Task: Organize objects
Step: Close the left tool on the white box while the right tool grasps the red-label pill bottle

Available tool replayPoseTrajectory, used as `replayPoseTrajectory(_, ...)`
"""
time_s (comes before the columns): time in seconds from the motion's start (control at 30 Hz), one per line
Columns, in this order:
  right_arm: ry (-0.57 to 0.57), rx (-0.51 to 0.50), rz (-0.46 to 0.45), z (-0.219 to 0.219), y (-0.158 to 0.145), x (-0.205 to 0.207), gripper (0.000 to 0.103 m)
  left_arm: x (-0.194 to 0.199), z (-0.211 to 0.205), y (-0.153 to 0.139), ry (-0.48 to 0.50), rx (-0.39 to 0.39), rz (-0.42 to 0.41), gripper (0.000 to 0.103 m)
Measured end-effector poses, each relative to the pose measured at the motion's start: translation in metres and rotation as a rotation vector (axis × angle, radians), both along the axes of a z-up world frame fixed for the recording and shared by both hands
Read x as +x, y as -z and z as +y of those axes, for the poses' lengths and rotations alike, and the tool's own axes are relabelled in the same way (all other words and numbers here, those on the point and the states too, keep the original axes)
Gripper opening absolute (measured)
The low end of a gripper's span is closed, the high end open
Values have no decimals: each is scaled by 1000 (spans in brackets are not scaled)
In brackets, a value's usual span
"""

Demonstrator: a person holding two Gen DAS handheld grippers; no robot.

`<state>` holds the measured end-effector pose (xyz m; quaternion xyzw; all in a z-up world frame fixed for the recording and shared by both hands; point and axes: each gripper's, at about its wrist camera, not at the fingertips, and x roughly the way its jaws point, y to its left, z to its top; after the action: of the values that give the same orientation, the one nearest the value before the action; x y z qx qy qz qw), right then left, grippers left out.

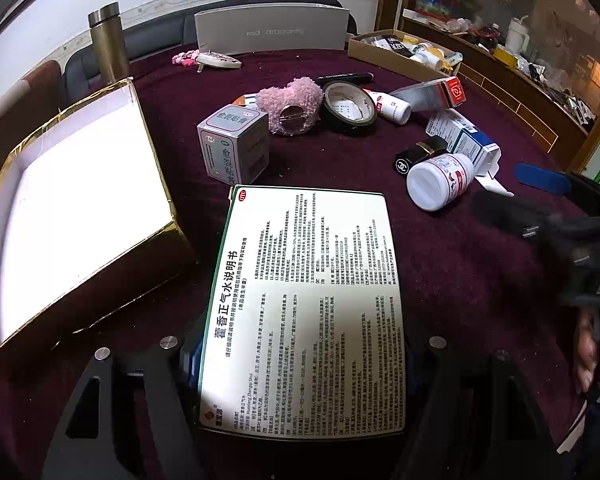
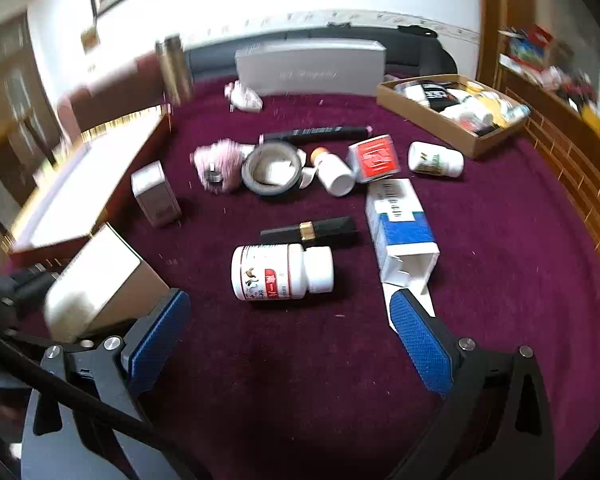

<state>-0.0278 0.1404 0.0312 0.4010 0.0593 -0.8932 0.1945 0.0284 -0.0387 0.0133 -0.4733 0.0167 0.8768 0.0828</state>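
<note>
A tabletop [image 2: 300, 360] covered in dark maroon cloth carries scattered household items. The left claw [image 1: 300, 360] is clenched on one large flat medicine box [image 1: 304, 308] printed with Chinese text, its fingers hidden under the box, which hangs just right of one open gold-edged box [image 1: 76, 220] with a white, bare interior. The right claw [image 2: 292, 340] is released, its two blue pads [image 2: 420, 344] spread wide with nothing between them, hovering above the cloth near one white pill bottle [image 2: 280, 272] lying on its side.

Just beyond that bottle lies one black lipstick [image 2: 312, 230] with a gold band, and to its right one blue-and-white carton [image 2: 400, 224] with an open end flap. Farther back, in a loose row: one small grey medicine box [image 2: 156, 194] standing upright, one pink fluffy hair tie [image 2: 220, 164], one roll of black tape [image 2: 272, 170], one white bottle with an orange tip [image 2: 334, 174], one box with a red end [image 2: 374, 158], and one white bottle with a green label [image 2: 434, 160]. One black pen [image 2: 316, 134] lies behind them.

At the back stand one metal thermos [image 1: 108, 40] and one long grey box [image 1: 272, 32]. One brown cardboard tray [image 2: 432, 120] at the right rear holds several bottles, too crowded to count.
</note>
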Motion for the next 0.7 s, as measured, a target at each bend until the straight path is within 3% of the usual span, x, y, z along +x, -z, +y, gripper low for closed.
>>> replayPoseTrajectory(0.2, 11, 80, -49, -13, 17, -23, 91, 1, 0, 1, 2, 3, 2, 66)
replayPoseTrajectory(0.27, 25, 91, -64, -13, 22, -31, 80, 1, 0, 1, 2, 3, 2, 66)
replayPoseTrajectory(0.3, 26, 85, -85, -13, 26, -35, 62, 1, 0, 1, 3, 3, 3, 66)
replayPoseTrajectory(0.33, 31, 74, -85, -12, 28, -36, 60, 1, 0, 1, 3, 2, 3, 66)
replayPoseTrajectory(0.57, 15, 42, -35, -9, 21, -25, 60, 1, -1, 0, 2, 16, 5, 66)
replayPoseTrajectory(0.7, 8, 13, -25, -8, 18, -16, 60, 4, -7, -4, 5, 70, 32, 66)
